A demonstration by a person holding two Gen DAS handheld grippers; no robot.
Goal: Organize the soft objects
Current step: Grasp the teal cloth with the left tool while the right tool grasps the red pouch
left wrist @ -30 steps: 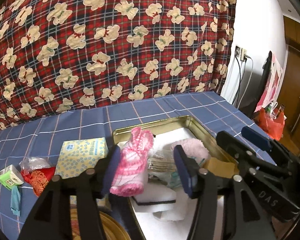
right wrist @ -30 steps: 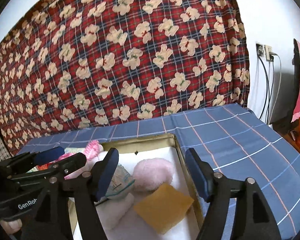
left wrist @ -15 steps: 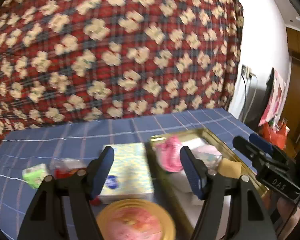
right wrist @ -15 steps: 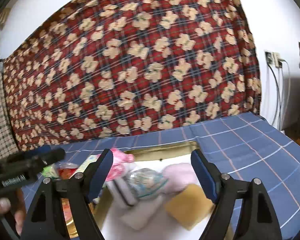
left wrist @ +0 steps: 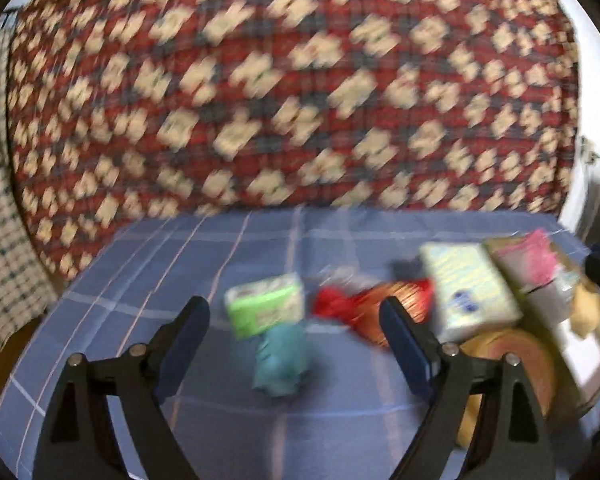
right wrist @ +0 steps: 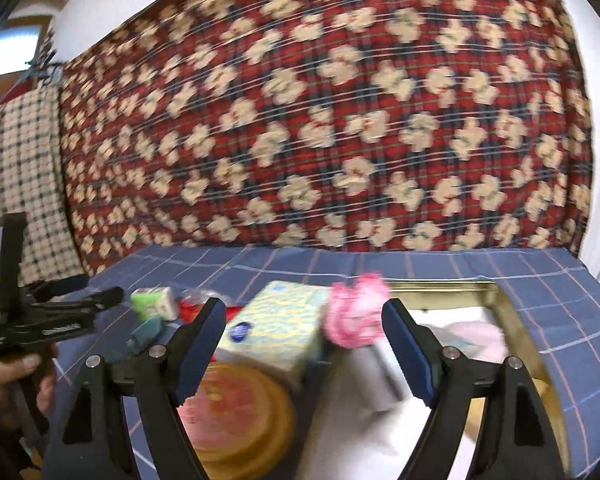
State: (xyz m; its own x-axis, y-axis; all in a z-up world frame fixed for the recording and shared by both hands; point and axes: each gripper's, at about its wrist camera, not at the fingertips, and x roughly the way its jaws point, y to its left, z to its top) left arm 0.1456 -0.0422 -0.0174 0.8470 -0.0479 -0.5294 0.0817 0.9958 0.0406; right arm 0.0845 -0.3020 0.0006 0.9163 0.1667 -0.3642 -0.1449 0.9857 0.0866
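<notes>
A: Blue checked cloth [left wrist: 260,432] under both cameras, bear-print blanket [left wrist: 300,100] behind. Both views blurred.

B: Pink knit piece [right wrist: 356,316]?

A: A second ago it sat between the left jaws. Now it leans at the near-left corner of the gold tray [right wrist: 512,320], far off to the right of the left gripper [left wrist: 294,340], clear of its fingers.

B: Left jaws?

A: Wide apart, just been opening, nothing pressed. A teal soft item [left wrist: 282,360] lies on the cloth between the fingers, a green packet [left wrist: 264,310] just beyond it, a red-and-orange bundle [left wrist: 376,312] by the right finger.

B: Right gripper [right wrist: 304,344]?

A: Wide, empty; jaws opened a little within the second. Pink piece sits just ahead, toward its right finger; tissue box [right wrist: 276,328] ahead toward the left finger, round tin [right wrist: 236,412] below it.

B: Anything else?

A: A hand [right wrist: 8,376] at far left in the right view, holding the left gripper.
</notes>
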